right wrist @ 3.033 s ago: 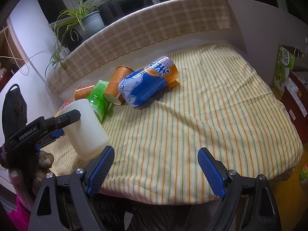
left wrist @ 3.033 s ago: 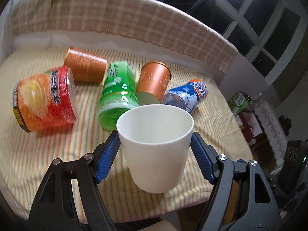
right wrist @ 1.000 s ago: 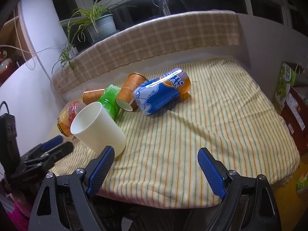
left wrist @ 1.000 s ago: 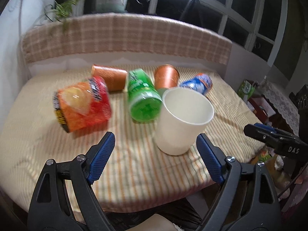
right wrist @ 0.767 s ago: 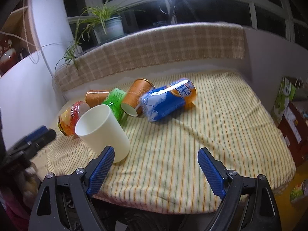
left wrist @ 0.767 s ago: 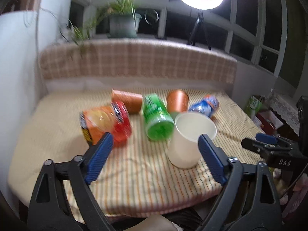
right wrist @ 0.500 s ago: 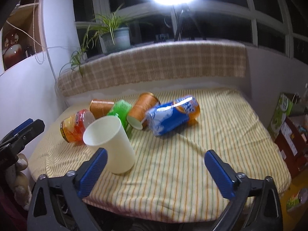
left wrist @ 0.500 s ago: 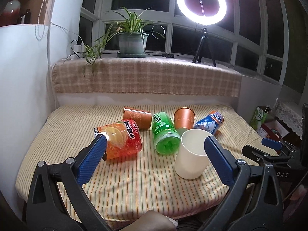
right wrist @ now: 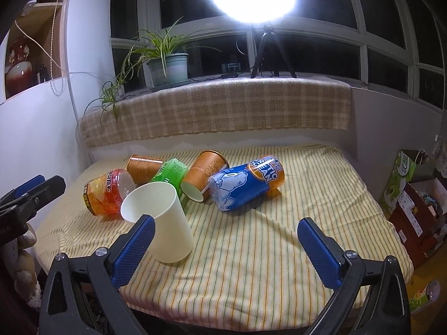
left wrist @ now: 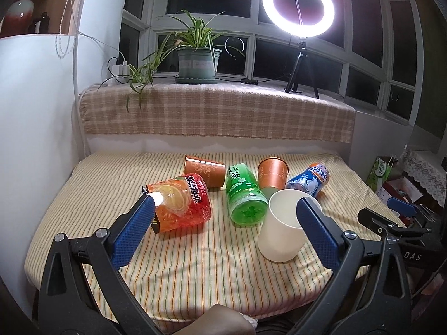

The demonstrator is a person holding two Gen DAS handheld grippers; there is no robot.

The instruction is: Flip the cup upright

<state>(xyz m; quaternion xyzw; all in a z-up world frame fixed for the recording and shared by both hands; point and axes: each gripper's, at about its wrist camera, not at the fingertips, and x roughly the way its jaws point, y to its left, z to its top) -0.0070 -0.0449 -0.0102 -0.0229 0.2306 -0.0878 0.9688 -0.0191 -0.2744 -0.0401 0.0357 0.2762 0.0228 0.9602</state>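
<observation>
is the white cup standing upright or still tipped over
Upright: the white cup stands on its base on the striped cloth, open mouth up, free of both grippers.

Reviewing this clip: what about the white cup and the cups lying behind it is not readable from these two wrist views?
- Left wrist: the white cup has its right rim hidden by the left gripper finger.
- Right wrist: the right gripper finger covers its lower left wall.
- Both views: whether the white cup's base sits flat on the striped cloth is unclear.
- Right wrist: the green cup is mostly hidden behind the white cup.
</observation>
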